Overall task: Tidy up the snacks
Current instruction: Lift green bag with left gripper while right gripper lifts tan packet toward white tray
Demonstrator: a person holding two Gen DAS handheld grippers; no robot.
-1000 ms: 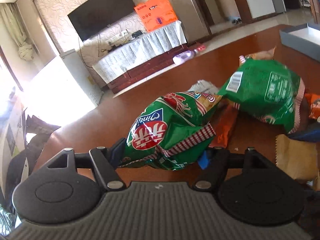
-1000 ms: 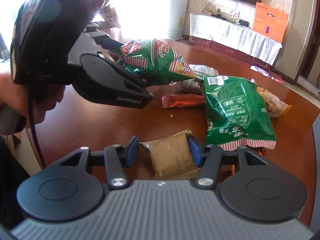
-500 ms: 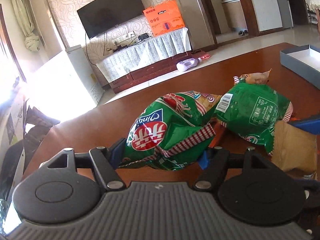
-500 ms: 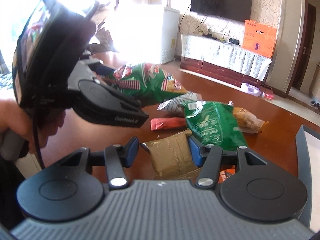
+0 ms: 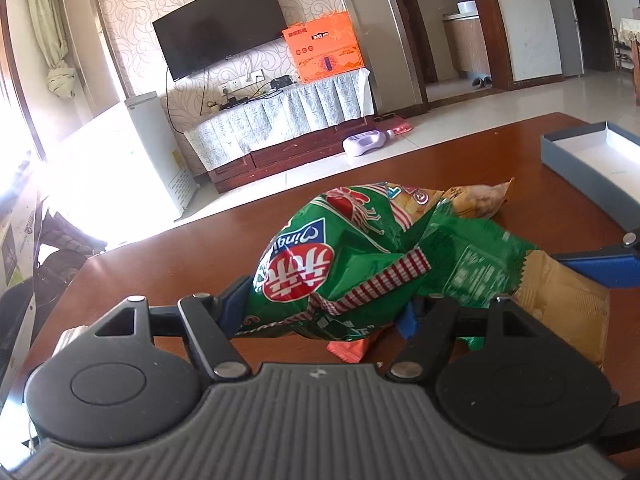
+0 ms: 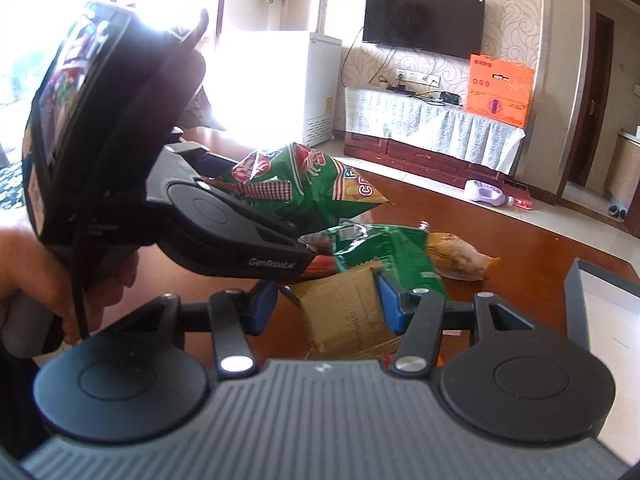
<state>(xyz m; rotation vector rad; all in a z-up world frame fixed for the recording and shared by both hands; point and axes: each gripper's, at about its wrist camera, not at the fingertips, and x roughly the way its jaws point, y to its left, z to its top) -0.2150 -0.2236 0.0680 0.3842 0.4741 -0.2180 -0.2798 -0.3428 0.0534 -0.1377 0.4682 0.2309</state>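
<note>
Seen from the left wrist, the left gripper (image 5: 324, 312) clamps a puffy green snack bag (image 5: 340, 264) above the brown table (image 5: 160, 264), with a second green bag (image 5: 476, 264) lying just behind it, a tan packet (image 5: 560, 300) at right between blue pads, and a grey open box (image 5: 592, 156) at the far right edge. Seen from the right wrist, the right gripper (image 6: 324, 308) grips the tan packet (image 6: 344, 312) between its blue pads (image 6: 390, 304), while at left a hand (image 6: 36, 276) holds the left gripper (image 6: 256, 220), clenched on the green snack bag (image 6: 304, 184) and raised over the second green bag (image 6: 392, 252) and a yellow packet (image 6: 456, 256) on the table (image 6: 512, 240), the grey open box (image 6: 600, 312) near right
</note>
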